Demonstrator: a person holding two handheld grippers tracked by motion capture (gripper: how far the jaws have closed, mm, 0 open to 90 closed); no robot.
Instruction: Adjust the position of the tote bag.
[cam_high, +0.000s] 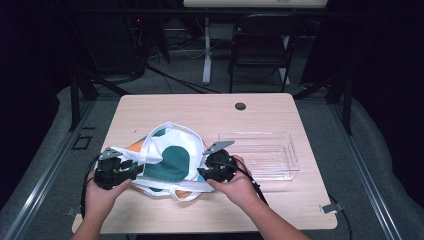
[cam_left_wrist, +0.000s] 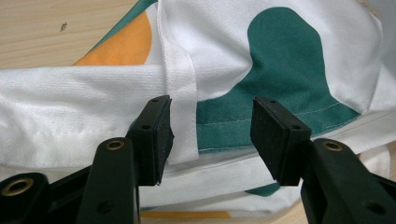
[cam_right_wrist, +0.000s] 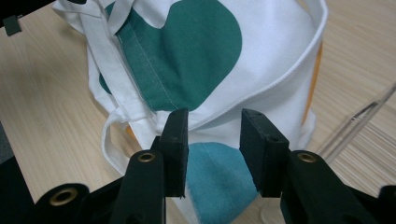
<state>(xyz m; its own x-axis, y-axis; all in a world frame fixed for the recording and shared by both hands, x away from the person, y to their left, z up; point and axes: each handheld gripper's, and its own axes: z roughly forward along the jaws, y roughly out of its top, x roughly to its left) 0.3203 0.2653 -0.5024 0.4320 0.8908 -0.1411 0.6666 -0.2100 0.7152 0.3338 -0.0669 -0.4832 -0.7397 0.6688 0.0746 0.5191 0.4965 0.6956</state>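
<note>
A white cloth bag (cam_high: 167, 160) with green, orange and blue patches lies flat on the wooden counter (cam_high: 210, 107), towards the near-left part of its top, its white straps (cam_high: 170, 131) looped out at the far edge and at the near edge. A clear plastic tray (cam_high: 265, 152) stands just beside the bag on its right, apart from it. The left hand-held gripper (cam_high: 131, 170) sits at the bag's left edge, held by the person's left hand (cam_high: 102, 192). In the left gripper view its jaws stand apart over the cloth, either side of a vertical white strap (cam_left_wrist: 180, 88) and a green patch (cam_left_wrist: 285, 60); the pads (cam_left_wrist: 161, 135) do not press on the fabric, so this hand-held gripper is open. The right hand-held gripper (cam_high: 202, 174) is at the bag's right edge, between bag and tray, held by the right hand (cam_high: 237, 187), with a grey three-cornered plate (cam_high: 217, 146) on top. In the right gripper view its jaws stand apart above the bag's white rim (cam_right_wrist: 280, 79), a blue patch (cam_right_wrist: 219, 179) showing in the gap; the pads (cam_right_wrist: 180, 149) are not clamped on the cloth, so it reads as open. The tray's edge (cam_right_wrist: 359, 119) shows at the right of that view.
</note>
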